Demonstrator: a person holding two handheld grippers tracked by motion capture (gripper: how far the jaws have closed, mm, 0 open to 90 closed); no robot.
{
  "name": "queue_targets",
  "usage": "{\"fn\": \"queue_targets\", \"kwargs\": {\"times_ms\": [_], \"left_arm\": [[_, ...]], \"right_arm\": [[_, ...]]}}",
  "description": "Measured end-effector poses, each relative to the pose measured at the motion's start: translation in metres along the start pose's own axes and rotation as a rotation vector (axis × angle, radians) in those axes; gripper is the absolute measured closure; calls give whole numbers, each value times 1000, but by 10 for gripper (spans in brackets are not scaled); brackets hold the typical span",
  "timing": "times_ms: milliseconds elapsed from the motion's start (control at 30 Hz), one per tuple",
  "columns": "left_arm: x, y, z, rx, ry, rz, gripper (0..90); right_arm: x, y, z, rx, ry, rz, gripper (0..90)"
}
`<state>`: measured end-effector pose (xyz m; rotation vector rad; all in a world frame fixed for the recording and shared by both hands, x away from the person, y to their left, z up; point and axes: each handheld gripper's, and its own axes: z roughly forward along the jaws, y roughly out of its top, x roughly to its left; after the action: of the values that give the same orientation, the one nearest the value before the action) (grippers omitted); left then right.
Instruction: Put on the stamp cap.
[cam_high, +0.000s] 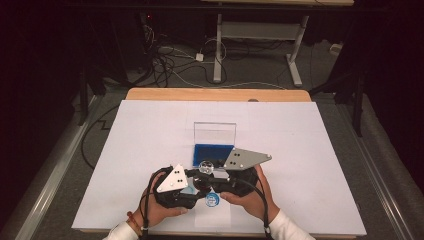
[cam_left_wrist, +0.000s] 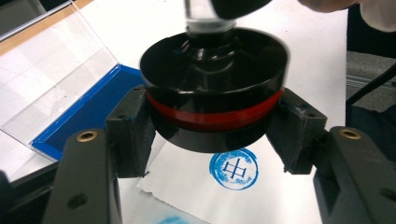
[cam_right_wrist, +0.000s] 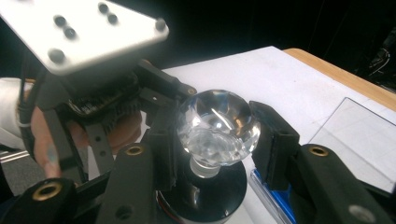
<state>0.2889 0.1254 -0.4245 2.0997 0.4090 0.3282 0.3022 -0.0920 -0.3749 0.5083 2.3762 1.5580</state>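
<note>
A stamp with a faceted clear knob (cam_right_wrist: 218, 122) and a round black base with a red band (cam_left_wrist: 215, 93) hangs just above the table. My left gripper (cam_left_wrist: 214, 134) is shut on the black base from both sides. My right gripper (cam_right_wrist: 216, 140) is shut on the knob (cam_high: 206, 166) above it. Under the stamp lies a slip of paper (cam_left_wrist: 187, 189) with a round blue print (cam_left_wrist: 233, 169) (cam_high: 212, 200). Behind it an open clear case holds a blue ink pad (cam_high: 213, 152) (cam_left_wrist: 86, 114). In the high view the left gripper (cam_high: 199, 184) and right gripper (cam_high: 212, 172) meet at the stamp.
The white sheet (cam_high: 150, 130) covers a wooden table (cam_high: 215, 94). The case's clear lid (cam_high: 215, 133) stands upright behind the pad. Beyond the table a desk frame (cam_high: 260, 45) and cables (cam_high: 170, 65) are on the floor.
</note>
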Motion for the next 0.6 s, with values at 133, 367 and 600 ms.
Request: {"fn": "queue_targets", "kwargs": {"times_ms": [133,367,600], "left_arm": [[1,-1,-1,-5,-2,-13,367],[0,-1,-1,0,12,-21,367],[-2,-2,1,3,24,1,368]], "right_arm": [[1,-1,0,-6,-2,0,569],[1,-4,-1,-12,-7,5,569],[1,-8,0,-19,-3,9,570]]}}
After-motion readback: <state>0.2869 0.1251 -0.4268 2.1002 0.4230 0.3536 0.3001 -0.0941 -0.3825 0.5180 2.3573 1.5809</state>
